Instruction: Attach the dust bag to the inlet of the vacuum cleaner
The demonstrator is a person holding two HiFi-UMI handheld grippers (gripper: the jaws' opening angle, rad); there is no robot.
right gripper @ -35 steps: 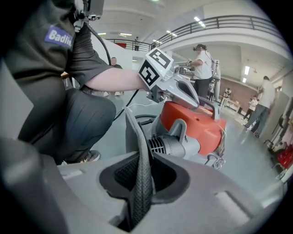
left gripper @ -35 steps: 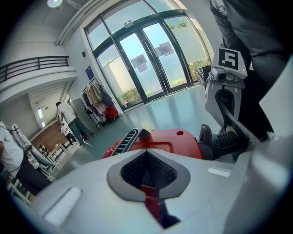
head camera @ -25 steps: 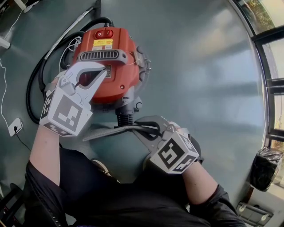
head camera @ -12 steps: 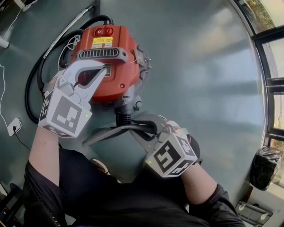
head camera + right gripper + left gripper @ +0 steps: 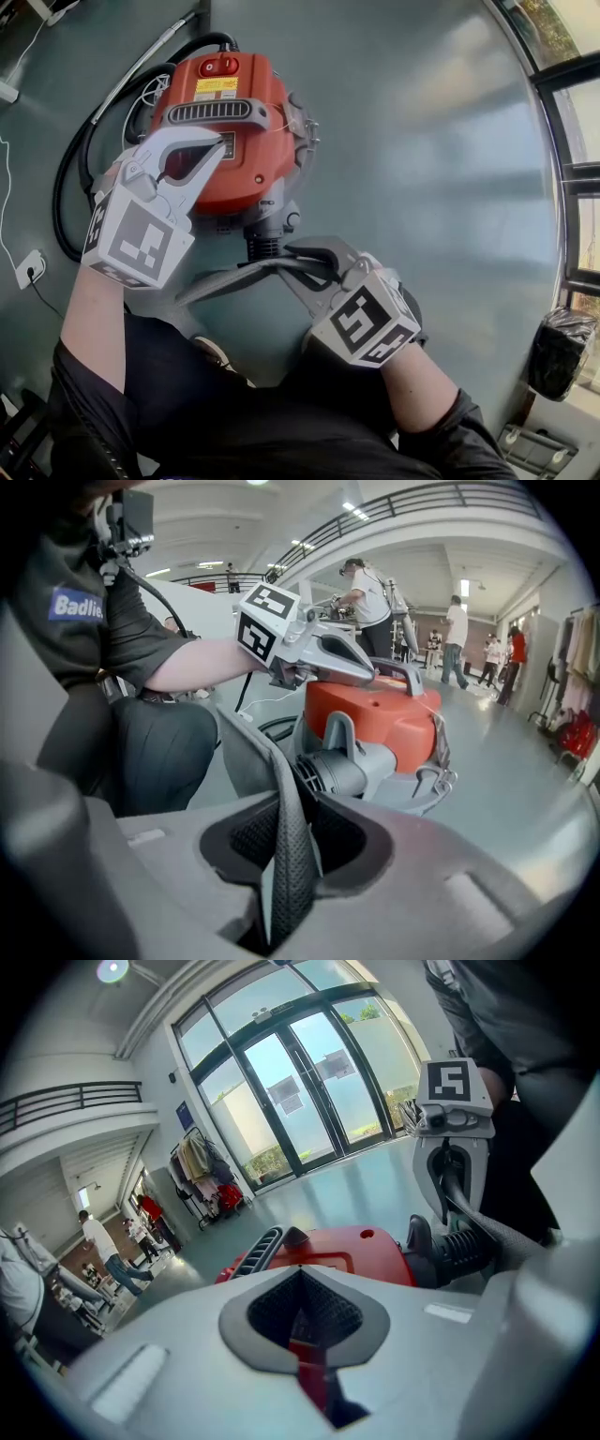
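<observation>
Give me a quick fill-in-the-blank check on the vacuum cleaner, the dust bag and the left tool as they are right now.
1. The vacuum cleaner has a body coloured ___.
2. The left tool is on ___ of the vacuum cleaner.
3. The grey dust bag hangs right in front of the vacuum cleaner's ribbed ___.
4. In the head view, the black hose loops on the floor to the vacuum cleaner's ___.
Missing words: red; top; inlet; left.

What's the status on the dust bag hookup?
Left gripper shut, over the vacuum. Right gripper pinching the dust bag, jaws just easing open. Bag edge at the inlet, not visibly seated. Nothing in the way.
</observation>
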